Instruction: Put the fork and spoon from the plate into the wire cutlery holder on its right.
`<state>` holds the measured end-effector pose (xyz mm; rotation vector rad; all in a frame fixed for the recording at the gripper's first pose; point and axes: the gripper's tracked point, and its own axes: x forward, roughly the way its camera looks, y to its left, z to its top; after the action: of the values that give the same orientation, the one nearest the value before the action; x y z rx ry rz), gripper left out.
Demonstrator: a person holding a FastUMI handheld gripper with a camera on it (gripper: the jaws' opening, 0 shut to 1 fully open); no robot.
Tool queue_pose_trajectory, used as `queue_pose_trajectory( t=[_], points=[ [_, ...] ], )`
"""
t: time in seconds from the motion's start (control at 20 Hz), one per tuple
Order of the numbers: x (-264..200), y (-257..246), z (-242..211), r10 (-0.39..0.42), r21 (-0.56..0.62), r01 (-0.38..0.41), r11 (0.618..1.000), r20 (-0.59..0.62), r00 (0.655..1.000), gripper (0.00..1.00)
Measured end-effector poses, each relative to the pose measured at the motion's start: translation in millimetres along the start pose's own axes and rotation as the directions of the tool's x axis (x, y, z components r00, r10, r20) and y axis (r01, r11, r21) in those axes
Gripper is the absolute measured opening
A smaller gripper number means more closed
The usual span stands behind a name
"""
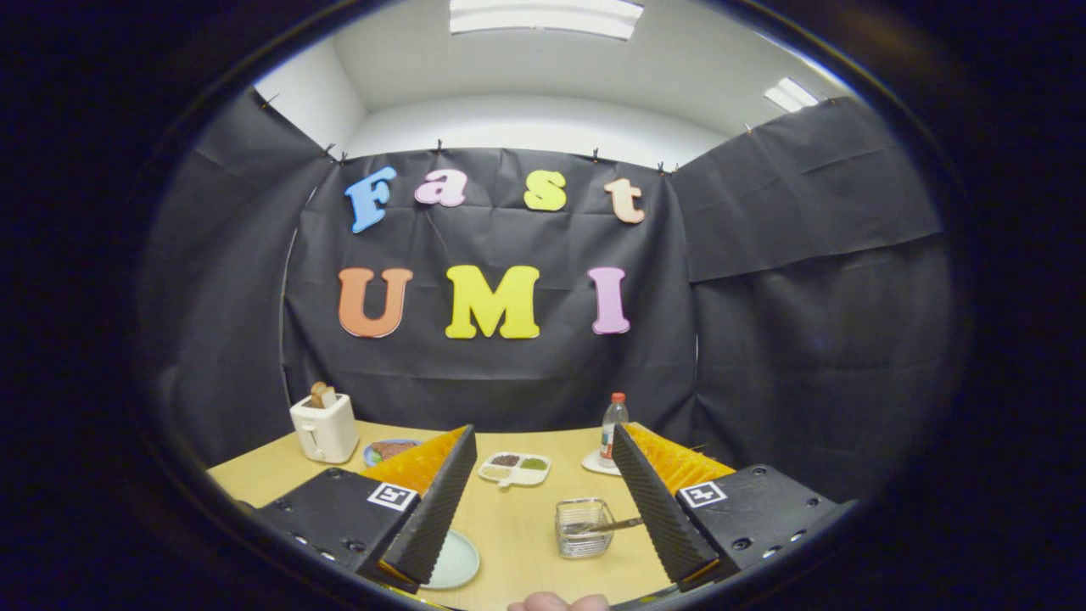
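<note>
a toaster [324, 427] with bread stands near the tabletop's [509, 518] far left corner. the plate [456, 560] lies half hidden behind the left of the two fingers [543, 552], which are spread wide and hold nothing. between them, nearer the right one, sits the wire cutlery holder [583, 527], a utensil handle [607, 526] poking out toward that finger. a sectioned dish [514, 468] and a bottle [612, 429] stand beyond, by the far edge.

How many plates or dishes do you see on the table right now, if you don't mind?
4: a pale plate beside one finger of the open gripper, a food plate by the toaster, a divided dish, a saucer under the bottle. The fingers may hide others.
</note>
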<state>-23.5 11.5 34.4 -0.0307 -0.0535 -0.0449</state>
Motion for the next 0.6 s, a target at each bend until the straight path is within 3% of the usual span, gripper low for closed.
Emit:
queue_pose_trajectory(
  t=[0.6],
  points=[
    [-8.5, 8.1, 9.9, -0.011, 0.008, 0.010, 1.000, 0.047, 0.999, 0.97]
  ],
)
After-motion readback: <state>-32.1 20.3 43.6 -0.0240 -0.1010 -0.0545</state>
